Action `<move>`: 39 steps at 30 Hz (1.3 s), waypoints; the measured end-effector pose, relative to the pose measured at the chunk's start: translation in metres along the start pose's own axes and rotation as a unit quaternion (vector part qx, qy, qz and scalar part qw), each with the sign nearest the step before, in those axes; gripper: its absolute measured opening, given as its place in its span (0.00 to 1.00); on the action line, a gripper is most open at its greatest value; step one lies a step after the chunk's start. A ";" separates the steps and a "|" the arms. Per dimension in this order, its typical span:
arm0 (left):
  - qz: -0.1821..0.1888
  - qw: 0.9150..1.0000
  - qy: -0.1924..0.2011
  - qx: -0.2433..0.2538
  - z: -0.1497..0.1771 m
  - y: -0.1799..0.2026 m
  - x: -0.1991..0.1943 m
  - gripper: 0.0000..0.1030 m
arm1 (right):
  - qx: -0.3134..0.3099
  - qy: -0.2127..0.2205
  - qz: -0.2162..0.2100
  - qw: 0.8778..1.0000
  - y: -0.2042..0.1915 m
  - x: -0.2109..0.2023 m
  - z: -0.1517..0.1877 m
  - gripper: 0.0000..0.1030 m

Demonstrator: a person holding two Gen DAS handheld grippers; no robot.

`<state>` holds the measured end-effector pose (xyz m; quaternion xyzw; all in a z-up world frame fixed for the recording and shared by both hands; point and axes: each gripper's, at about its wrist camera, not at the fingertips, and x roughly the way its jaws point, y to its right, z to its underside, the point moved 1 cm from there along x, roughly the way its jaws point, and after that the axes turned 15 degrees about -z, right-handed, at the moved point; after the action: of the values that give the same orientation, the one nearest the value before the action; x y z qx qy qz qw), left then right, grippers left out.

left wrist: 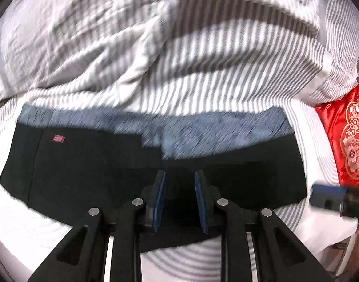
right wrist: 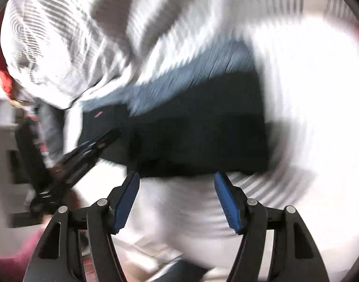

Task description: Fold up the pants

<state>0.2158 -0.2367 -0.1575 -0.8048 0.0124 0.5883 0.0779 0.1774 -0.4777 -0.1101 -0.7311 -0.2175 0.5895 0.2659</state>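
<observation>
Matt black cloth pants (left wrist: 85,164), glossy red satin cushion (left wrist: 344,141), crinkled striped cotton bedding (left wrist: 203,70)

A bed (left wrist: 226,75) covered in rumpled grey-and-white striped sheets is seen in both views. Black pants (left wrist: 85,164) are laid flat across it, folded into a wide band, with a mottled blue strip along the far edge and a small pink tag near one end. A red cushion (left wrist: 346,141) with gold pattern is parked on the sheets just beside the pants. The right view is badly blurred.
</observation>
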 end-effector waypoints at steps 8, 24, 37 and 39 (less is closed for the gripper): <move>-0.062 0.997 -0.034 -0.016 -0.014 0.019 0.050 0.61 | -0.050 -0.013 0.075 0.996 0.020 0.040 -0.062 0.44; -0.046 0.996 -0.047 -0.068 0.002 -0.010 0.056 0.87 | -0.108 -0.022 0.119 0.987 -0.021 0.056 -0.039 0.80; -0.049 0.992 -0.057 -0.104 0.055 -0.074 -0.011 0.87 | -0.032 -0.029 0.122 0.992 -0.043 0.037 0.050 0.81; -0.052 0.991 -0.059 -0.108 0.063 -0.083 -0.014 0.87 | -0.033 -0.030 0.124 0.991 -0.050 0.039 0.061 0.81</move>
<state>0.1615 -0.1469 -0.1533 -0.7722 -0.0980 0.6274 0.0218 0.1259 -0.4066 -0.1169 -0.7427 -0.1527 0.6320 0.1602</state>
